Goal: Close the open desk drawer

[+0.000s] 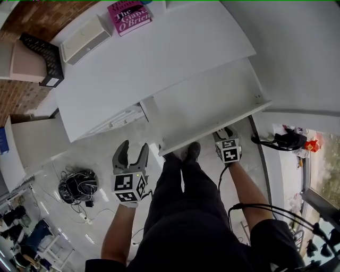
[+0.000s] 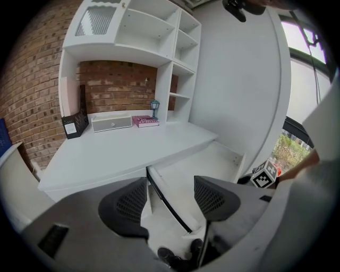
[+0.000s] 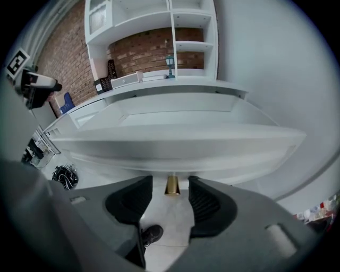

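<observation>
The white desk [image 1: 133,64] has its drawer [image 1: 212,95] pulled far out toward me, empty inside. My right gripper [image 1: 225,133] sits at the drawer's front panel [image 3: 175,146], just below its edge. In the right gripper view a small gold knob [image 3: 171,185] hangs between the jaws of my right gripper [image 3: 171,194], with a gap on each side, so the gripper is open. My left gripper [image 1: 133,149] hovers open and empty to the left of the drawer's corner. In the left gripper view the drawer's left side wall [image 2: 167,199] runs between the jaws.
On the desk top lie a pink book [image 1: 129,16], a white box [image 1: 85,38] and a black basket [image 1: 43,59]. A coil of cables [image 1: 78,186] lies on the floor at the left. My shoes [image 1: 187,152] stand under the drawer front. More cables [image 1: 281,141] lie at the right.
</observation>
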The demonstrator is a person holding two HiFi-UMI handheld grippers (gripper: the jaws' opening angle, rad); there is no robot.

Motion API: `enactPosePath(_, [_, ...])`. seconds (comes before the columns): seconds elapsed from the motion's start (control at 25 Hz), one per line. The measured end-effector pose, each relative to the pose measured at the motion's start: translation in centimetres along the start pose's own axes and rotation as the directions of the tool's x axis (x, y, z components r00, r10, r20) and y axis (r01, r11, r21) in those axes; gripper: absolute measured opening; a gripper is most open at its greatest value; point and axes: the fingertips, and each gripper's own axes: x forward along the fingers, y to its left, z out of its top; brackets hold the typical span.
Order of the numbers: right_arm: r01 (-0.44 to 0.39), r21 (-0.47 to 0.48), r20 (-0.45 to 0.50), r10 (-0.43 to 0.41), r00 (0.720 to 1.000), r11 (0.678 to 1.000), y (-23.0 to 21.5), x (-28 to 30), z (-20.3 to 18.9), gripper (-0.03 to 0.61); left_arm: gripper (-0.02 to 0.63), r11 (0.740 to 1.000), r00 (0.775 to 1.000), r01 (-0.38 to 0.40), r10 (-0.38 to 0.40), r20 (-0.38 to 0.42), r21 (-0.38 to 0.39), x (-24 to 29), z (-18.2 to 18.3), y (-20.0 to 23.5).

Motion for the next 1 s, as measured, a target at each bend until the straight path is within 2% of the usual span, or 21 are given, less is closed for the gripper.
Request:
enactPosePath(0.4, [0.038, -0.018, -0.028, -0.038, 0.999, 0.999, -0.1, 1.6, 2.8, 0.215, 0.275, 1.000, 1.000, 0.014, -0.013, 0.028, -0.017, -0.1, 1.6, 2.9])
enactPosePath(0.72, [0.050, -0.036, -0.027, -0.051, 0.998, 0.998, -0.1, 3.4, 6.2, 0.215, 0.275, 0.999, 1.000, 0.028, -0.028, 0.010, -0.025, 1.4, 0.7, 6.2])
enactPosePath(1.0, [0.035, -0.025, 0.016, -0.034, 0.999, 0.999, -0.5, 5.2, 9.1, 0.212, 0.275, 0.996, 0.999, -0.045, 0.046, 0.008, -0.072, 2.4, 1.7, 6.8])
